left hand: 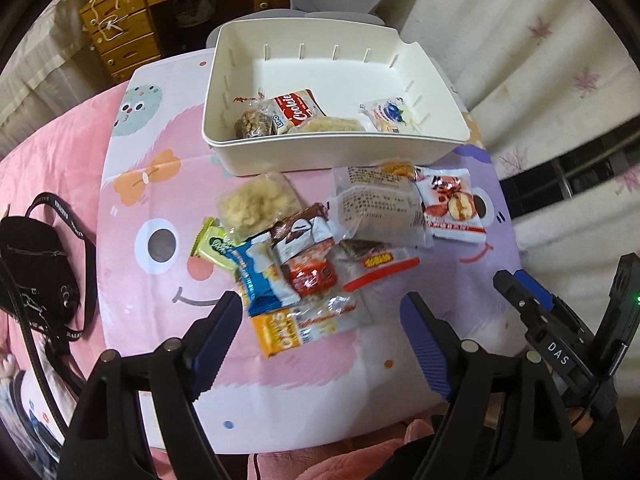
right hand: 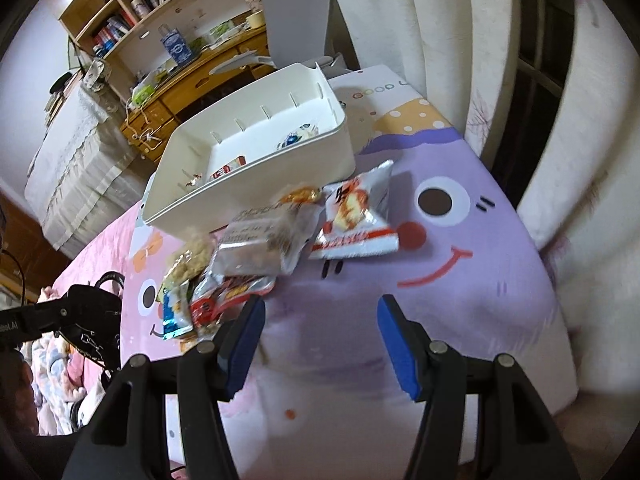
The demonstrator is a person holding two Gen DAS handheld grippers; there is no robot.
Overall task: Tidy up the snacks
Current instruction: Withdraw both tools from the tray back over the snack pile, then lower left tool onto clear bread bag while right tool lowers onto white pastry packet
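Both tongs [left hand: 320, 312] [right hand: 320, 320] empty above snack pile [left hand: 316, 248], bin [left hand: 320, 148] beyond.

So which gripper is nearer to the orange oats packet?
Left. The left gripper hangs open right above the orange oats packet; the right gripper is off beside the pile, over bare cloth.

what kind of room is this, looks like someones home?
Most likely a bedroom or study at home: a wooden desk with drawers and a bookshelf stand behind, curtains hang alongside, and the snacks lie on a cartoon-print cloth.
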